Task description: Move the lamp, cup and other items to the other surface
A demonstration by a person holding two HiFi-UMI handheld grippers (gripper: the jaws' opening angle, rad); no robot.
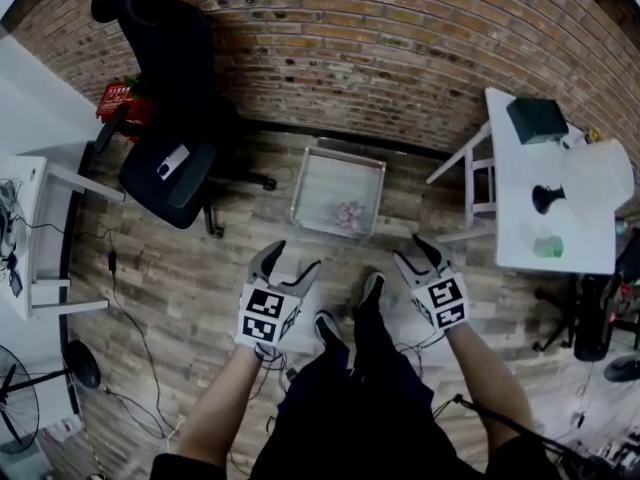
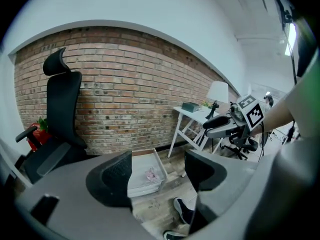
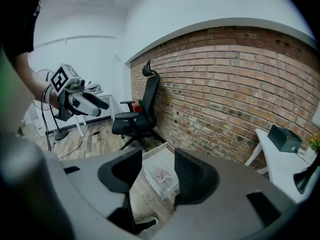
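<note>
Lamp (image 1: 590,176) and blurred green cup (image 1: 548,247) stand on the white table (image 1: 520,148) right of the right gripper (image 1: 412,250), gaping empty like the left gripper (image 1: 295,256) above plank floor (image 1: 190,268).

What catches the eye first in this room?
The left gripper and right gripper hang open and empty in the foreground. Beyond, a clear bin sits on the floor by a brick wall, an office chair to its left, a white table with a lamp to its right.
</note>
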